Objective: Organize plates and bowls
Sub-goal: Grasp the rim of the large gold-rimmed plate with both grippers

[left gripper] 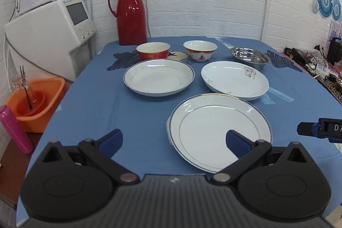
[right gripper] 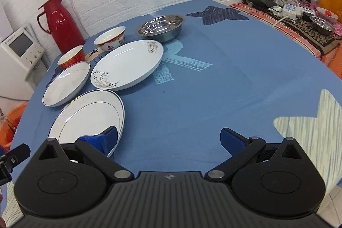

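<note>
Plate (left gripper: 220, 131) under left gripper (left gripper: 174, 141) right finger – fingers spread.

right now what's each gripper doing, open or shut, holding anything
left gripper: open, holding nothing, above the near edge of the nearest plate.
right gripper: open, holding nothing, over the blue tablecloth beside that plate.

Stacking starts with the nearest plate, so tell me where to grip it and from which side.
Grip the nearest plate by its raised near rim, coming in low from the front with the left gripper. It lies flat, so only the rim gives the open jaws purchase.
</note>
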### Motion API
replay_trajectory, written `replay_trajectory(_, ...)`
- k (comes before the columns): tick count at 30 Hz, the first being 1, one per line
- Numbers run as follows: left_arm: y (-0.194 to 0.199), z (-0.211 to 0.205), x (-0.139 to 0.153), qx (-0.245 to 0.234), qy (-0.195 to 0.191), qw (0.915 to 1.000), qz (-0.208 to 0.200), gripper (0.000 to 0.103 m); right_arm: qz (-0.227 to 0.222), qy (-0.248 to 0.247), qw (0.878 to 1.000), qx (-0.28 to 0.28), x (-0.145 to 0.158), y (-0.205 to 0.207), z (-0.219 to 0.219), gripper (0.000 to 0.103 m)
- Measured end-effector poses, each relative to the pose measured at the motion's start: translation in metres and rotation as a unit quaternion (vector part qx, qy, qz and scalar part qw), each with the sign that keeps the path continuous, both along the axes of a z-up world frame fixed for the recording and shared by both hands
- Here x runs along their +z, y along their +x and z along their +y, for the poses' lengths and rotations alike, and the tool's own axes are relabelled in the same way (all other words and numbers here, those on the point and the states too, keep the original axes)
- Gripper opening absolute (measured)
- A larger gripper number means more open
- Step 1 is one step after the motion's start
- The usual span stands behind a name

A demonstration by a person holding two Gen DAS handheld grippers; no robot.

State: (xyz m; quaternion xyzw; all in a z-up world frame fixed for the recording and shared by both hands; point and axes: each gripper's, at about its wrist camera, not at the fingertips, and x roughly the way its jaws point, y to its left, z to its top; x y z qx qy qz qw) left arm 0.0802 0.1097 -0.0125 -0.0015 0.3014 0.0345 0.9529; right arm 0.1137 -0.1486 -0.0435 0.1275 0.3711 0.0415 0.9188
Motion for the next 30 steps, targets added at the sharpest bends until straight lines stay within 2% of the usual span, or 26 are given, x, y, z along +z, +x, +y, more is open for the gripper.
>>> replay_trajectory(4, 0.037, 0.008, -0.010, -0.046, 0.021, 0.9979, 0.041, 0.102, 0.031, -0.009, 0.997, 0.065, -0.013, 0.041, 0.027, 0.090)
replay_trajectory(8, 0.062, 0.020, -0.020, -0.058, 0.031, 0.9953, 0.072, 0.102, 0.082, 0.005, 0.991, 0.104, -0.027, 0.075, 0.043, 0.090)
replay_trajectory(13, 0.080, 0.029, -0.033, -0.076, 0.006, 0.9912, 0.108, 0.102, 0.107, -0.051, 0.984, 0.134, -0.028, 0.090, 0.071, 0.089)
replay_trajectory(17, 0.091, 0.032, -0.042, -0.077, -0.014, 0.9889, 0.127, 0.102, 0.103, -0.099, 0.978, 0.151, -0.032, 0.093, 0.088, 0.091)
replay_trajectory(19, 0.094, 0.034, -0.046, -0.076, -0.023, 0.9881, 0.132, 0.102, 0.083, -0.098, 0.978, 0.167, -0.033, 0.091, 0.089, 0.091)
replay_trajectory(27, 0.100, 0.035, -0.059, -0.075, -0.049, 0.9854, 0.144, 0.102, 0.080, -0.103, 0.975, 0.183, -0.032, 0.098, 0.088, 0.091)
replay_trajectory(30, 0.099, 0.034, -0.061, -0.073, -0.045, 0.9866, 0.139, 0.101, 0.067, -0.104, 0.970, 0.210, -0.032, 0.092, 0.094, 0.088)
